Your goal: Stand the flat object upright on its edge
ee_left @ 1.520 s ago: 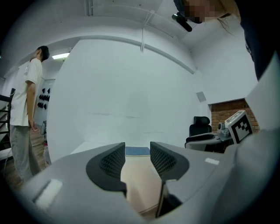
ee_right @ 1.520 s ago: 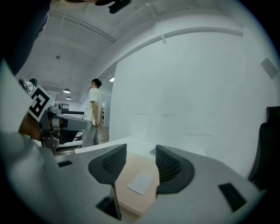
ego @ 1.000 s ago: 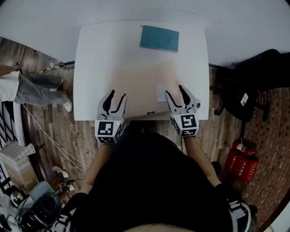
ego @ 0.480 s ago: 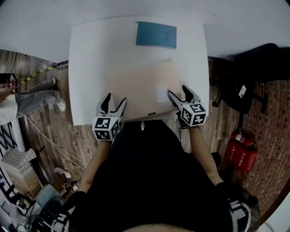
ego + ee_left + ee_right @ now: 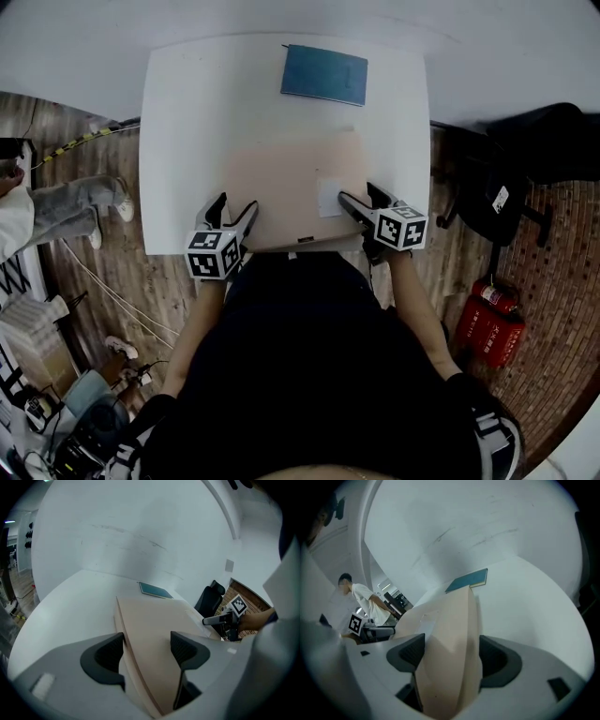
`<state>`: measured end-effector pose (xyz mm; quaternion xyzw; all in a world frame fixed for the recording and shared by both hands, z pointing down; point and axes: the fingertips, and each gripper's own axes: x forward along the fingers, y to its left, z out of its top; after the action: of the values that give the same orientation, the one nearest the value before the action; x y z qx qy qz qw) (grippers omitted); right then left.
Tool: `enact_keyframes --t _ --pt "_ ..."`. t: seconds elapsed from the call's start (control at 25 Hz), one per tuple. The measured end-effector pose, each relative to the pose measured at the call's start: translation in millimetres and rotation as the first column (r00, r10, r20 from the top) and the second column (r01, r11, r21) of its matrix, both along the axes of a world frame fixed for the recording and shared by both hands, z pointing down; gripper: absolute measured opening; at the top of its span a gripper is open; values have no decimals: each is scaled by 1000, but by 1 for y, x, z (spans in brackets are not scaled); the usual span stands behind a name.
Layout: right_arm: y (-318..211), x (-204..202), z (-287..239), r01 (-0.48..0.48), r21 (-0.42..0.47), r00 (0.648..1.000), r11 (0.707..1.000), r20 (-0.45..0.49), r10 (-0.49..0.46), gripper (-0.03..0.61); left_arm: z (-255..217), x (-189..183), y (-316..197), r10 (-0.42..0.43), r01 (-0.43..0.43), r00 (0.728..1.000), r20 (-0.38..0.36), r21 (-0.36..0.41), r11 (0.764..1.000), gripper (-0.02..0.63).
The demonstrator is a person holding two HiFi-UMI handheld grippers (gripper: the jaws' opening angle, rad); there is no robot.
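A flat beige board [image 5: 291,192] with a white label [image 5: 330,197] lies on the white table [image 5: 187,141], its near edge over the table's front edge. My left gripper [image 5: 234,208] is at its near left corner, and the board's edge [image 5: 154,625] runs between the opening jaws [image 5: 147,651] with gaps at both pads. My right gripper [image 5: 358,197] straddles the near right corner. Its jaws [image 5: 447,656] are opening too, and the board [image 5: 450,634] nearly fills the space between them. Each gripper shows in the other's view: right gripper [image 5: 218,619], left gripper [image 5: 370,631].
A teal book [image 5: 324,75] lies flat at the table's far edge, beside a white wall. A black chair [image 5: 497,202] and a red fire extinguisher [image 5: 492,328] stand at the right. A person's legs [image 5: 75,202] are on the wooden floor at the left.
Both grippers have drawn back toward the table's front edge and now straddle the board's near corners. Their jaws stand wider than before.
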<state>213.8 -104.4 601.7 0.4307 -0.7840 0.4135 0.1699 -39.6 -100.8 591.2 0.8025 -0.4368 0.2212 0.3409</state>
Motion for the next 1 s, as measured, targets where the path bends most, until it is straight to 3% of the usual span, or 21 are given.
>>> enact_keyframes --t 0.28,0.6,0.76,1.0 --pt "0 0 7 29 -58 998 998 63 -26 327 3 1 2 -44 44 999 19 -30 999 316" --pt "-4 -3 3 72 -102 996 992 53 -67 327 3 -2 -1 -77 77 997 6 -68 995 304" --pt "-10 -8 -10 98 -92 995 991 28 -96 327 2 -7 0 -114 112 993 -19 -90 990 302" --pt "-26 -16 -41 138 -26 990 990 -27 -139 327 -13 -12 -5 -162 159 986 -45 -61 985 301"
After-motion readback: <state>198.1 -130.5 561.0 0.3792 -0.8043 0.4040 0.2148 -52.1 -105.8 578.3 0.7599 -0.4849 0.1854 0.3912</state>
